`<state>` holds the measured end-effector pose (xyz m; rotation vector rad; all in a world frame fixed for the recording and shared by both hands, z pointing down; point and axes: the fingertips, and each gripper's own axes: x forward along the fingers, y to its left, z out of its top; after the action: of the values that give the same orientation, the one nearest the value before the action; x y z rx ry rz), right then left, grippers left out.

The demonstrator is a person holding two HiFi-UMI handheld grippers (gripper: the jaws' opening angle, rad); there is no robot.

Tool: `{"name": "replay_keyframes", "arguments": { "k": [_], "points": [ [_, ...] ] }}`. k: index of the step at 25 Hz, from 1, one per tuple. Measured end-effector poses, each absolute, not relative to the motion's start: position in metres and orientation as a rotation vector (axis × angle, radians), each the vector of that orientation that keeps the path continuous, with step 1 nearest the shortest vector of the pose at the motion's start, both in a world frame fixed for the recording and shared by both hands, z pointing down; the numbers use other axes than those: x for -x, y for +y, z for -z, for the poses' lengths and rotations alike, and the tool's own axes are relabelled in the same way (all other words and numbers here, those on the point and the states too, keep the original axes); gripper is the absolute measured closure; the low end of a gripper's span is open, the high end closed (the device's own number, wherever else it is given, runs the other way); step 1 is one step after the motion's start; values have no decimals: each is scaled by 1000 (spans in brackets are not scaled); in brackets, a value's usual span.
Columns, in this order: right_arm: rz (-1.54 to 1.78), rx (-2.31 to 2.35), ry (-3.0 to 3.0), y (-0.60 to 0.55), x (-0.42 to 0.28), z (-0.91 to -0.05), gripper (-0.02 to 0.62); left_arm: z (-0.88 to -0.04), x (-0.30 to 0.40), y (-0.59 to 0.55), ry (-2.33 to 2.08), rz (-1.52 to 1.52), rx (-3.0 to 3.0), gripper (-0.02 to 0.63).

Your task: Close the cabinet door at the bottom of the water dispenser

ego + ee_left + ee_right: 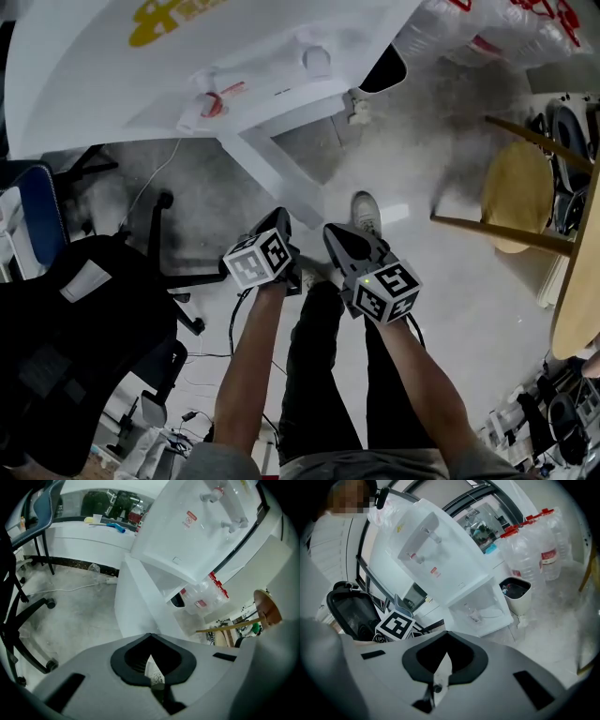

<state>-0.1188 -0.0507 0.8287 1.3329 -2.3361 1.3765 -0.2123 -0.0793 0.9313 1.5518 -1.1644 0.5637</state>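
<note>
The white water dispenser (187,66) stands ahead of me, seen from above. Its bottom cabinet door (277,173) swings out open toward me. In the left gripper view the door (140,597) is a white panel standing out below the dispenser body (197,531). The right gripper view looks into the open cabinet (483,609), where some small items lie. My left gripper (279,219) is shut and empty, a short way back from the door's free edge. Beside it my right gripper (335,234) is also shut and empty. Both jaw pairs (150,637) (446,635) meet with nothing between them.
A black office chair (75,328) stands at the left. A wooden stool (516,192) is at the right. Large water bottles (487,28) and a small bin (384,70) sit to the right of the dispenser. The person's shoe (366,211) rests near the door.
</note>
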Motion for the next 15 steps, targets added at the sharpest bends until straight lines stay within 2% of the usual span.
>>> {"name": "replay_keyframes", "arguments": {
  "k": [15],
  "points": [
    [-1425,-1453,-2290,-80,62,-826,589,-927,148,-118,-1103,-615,-1600,600]
  ]
}}
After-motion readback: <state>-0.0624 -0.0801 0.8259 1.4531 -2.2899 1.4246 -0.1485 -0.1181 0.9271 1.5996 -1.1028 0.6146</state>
